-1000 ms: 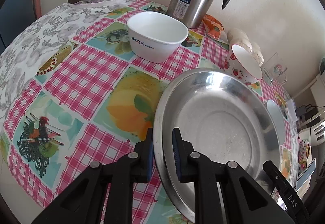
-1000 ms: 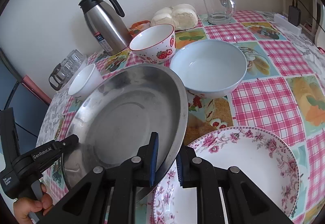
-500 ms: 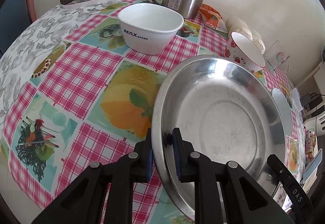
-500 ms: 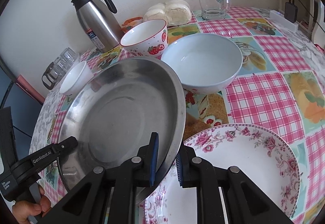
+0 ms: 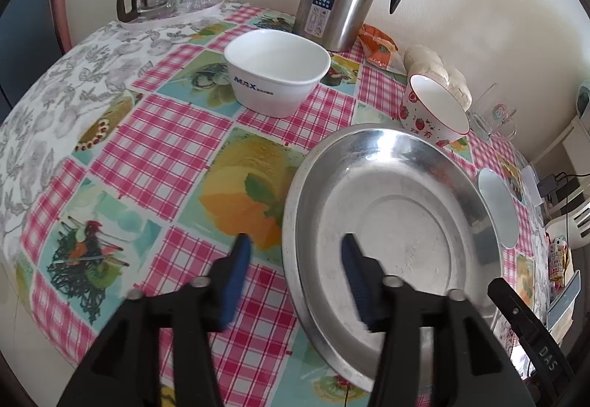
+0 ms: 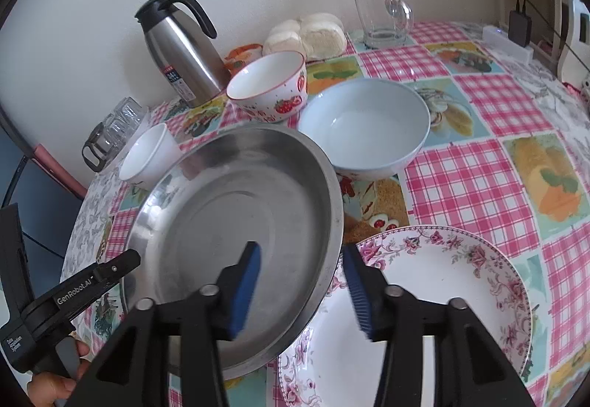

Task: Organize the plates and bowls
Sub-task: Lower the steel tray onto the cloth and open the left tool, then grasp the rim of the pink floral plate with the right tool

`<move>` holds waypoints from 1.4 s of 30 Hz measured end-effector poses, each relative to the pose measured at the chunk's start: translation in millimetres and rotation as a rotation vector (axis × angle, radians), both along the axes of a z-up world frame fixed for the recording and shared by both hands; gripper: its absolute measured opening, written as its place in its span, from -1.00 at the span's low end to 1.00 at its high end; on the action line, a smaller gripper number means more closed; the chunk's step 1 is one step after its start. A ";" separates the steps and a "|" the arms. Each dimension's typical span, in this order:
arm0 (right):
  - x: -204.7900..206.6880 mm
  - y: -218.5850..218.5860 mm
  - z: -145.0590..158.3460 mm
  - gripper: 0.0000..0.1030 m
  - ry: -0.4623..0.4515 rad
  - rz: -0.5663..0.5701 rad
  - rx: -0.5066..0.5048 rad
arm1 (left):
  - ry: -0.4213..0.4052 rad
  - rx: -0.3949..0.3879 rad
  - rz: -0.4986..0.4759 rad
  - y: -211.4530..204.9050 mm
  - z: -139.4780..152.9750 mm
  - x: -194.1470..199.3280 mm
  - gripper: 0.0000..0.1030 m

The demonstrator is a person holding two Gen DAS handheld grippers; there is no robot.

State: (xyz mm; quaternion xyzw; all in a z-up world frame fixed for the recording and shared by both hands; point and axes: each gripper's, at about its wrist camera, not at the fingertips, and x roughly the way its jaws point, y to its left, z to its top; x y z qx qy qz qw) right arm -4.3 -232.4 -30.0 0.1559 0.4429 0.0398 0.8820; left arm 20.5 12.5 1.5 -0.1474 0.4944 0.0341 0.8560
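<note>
Item one, steel plate (image 6: pixel 236 222), my landmark for this entry: it sits on the counter (image 6: pixel 479 178) with its right edge lapping onto the floral plate (image 6: pixel 442 296). I judge it light, stiff and slick, likely to ring and skate on the oilcloth; the thin rolled rim is the only sensible hold, one side per tool. My left tool (image 5: pixel 295 274) straddles the plate's left rim, jaws opening, pads clear of the metal; my right tool (image 6: pixel 302 281) straddles the right rim the same way, jaws opening, nothing pressed. Item two, floral plate, under and right of the steel plate: ceramic, heavier, chip-prone, glazed and slippery, so I would take it at the rim. Item three, pale blue bowl (image 6: pixel 365 127), just behind the steel plate: empty, as far as I can see. Item four, strawberry bowl (image 6: pixel 273 90), behind the steel plate and left of the blue bowl: empty. Item five, white square bowl (image 5: pixel 276 71), behind and left of the steel plate, well apart from it: empty. All three bowls look fragile, best pinched across one wall. Steel plate and floral plate both carry nothing.
</note>
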 end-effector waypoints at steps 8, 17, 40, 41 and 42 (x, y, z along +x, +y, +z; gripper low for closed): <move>-12.3 7.7 5.2 0.57 -0.015 0.001 -0.029 | -0.008 0.049 -0.010 -4.2 6.9 -13.4 0.68; -23.9 12.7 8.1 1.00 -0.040 -0.001 -0.075 | -0.022 0.096 -0.021 -7.2 9.3 -28.7 0.93; -64.0 -106.1 25.9 1.00 -0.117 -0.330 0.021 | -0.175 0.012 -0.311 -103.1 42.2 -70.8 0.93; -65.3 -112.0 24.8 1.00 -0.112 -0.337 0.028 | -0.165 0.024 -0.326 -109.9 40.9 -73.1 0.93; -66.2 -118.6 22.7 1.00 -0.105 -0.343 0.036 | -0.147 0.044 -0.341 -118.3 38.5 -75.6 0.93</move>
